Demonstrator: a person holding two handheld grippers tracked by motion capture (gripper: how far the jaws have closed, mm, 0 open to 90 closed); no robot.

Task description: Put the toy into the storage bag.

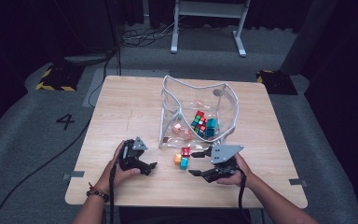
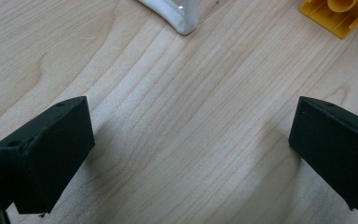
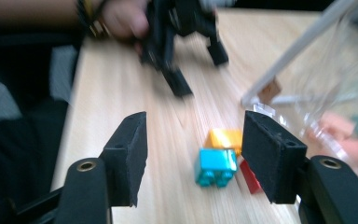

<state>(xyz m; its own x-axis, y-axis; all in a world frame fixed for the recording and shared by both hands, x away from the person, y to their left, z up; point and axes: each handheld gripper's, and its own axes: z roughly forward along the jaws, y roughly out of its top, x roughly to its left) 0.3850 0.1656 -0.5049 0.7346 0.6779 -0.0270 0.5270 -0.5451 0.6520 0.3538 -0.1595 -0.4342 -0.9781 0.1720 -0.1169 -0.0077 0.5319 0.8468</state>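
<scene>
Teal brick (image 3: 216, 165): lay on the table just ahead of the right gripper, in front of the bag's near edge; sat nearest the person of the three loose bricks; seen between the jaws in the right gripper view, touched by neither pad.
Orange brick (image 3: 225, 138): just beside the teal brick, on its far side in the right gripper view.
Red brick (image 1: 185, 151): against the bag's near edge, touching the other two; partly hidden behind a jaw in the right gripper view.
Right gripper (image 1: 199, 163): held in the person's right hand, low over the table, pointed at the loose bricks; jaws stood partly spread, nothing pinched.
Left gripper (image 1: 150, 167): held in the left hand, resting near the table's front left; jaws spread wide over bare wood, holding nothing.
Clear bag (image 1: 170, 119): stood open at mid-table, white-trimmed rim; held a multicoloured cube (image 1: 198, 122), a teal block (image 1: 211, 127) and pinkish pieces.
Table (image 1: 130, 100): pale wood.
Floor: grey carpet, marked with the figure 4 (image 1: 65, 121).
</scene>
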